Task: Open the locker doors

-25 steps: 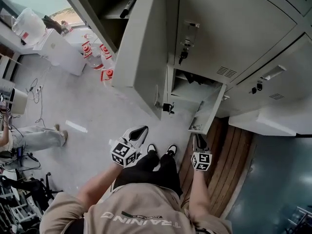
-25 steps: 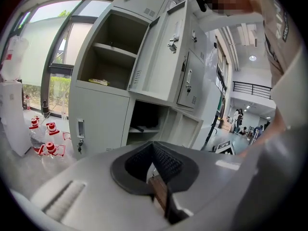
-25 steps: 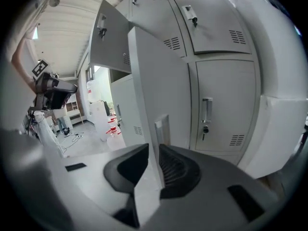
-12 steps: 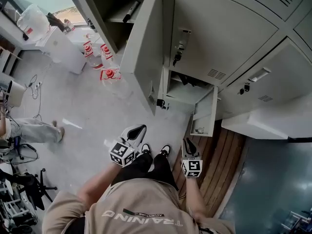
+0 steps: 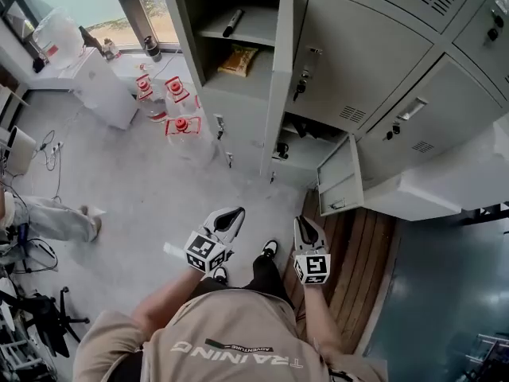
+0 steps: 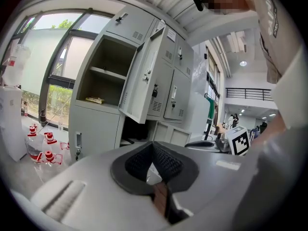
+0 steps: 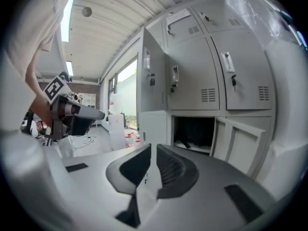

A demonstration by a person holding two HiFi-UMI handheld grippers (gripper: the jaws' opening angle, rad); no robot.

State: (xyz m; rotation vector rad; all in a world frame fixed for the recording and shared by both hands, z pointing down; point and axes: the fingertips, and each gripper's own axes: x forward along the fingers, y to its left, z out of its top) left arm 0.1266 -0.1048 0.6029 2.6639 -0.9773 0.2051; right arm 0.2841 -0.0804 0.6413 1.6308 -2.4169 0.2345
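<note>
Grey lockers fill the top of the head view. The tall left locker (image 5: 231,46) stands open, its door (image 5: 278,78) seen edge-on. A small lower door (image 5: 340,177) hangs open beside its dark compartment (image 7: 192,131). Two doors on the right (image 5: 362,54) (image 5: 413,118) are closed, with keys in their locks. My left gripper (image 5: 225,223) (image 6: 153,146) is shut with nothing in it, well short of the lockers. My right gripper (image 5: 306,231) (image 7: 150,150) has just been closing; a narrow empty gap remains between its pads. It points toward the lower compartment.
Several red-capped water bottles (image 5: 176,102) stand on the floor by a white cabinet (image 5: 99,86). A marker (image 5: 232,22) and a yellow packet (image 5: 237,58) lie on the open locker's shelves. A seated person (image 5: 48,221) and cables are at far left. Wooden flooring (image 5: 374,253) runs right.
The view has pulled back and tilted up, showing the tall locker's inside. The right gripper has come away from the small lower door, which stands wider. Both grippers sit higher.
</note>
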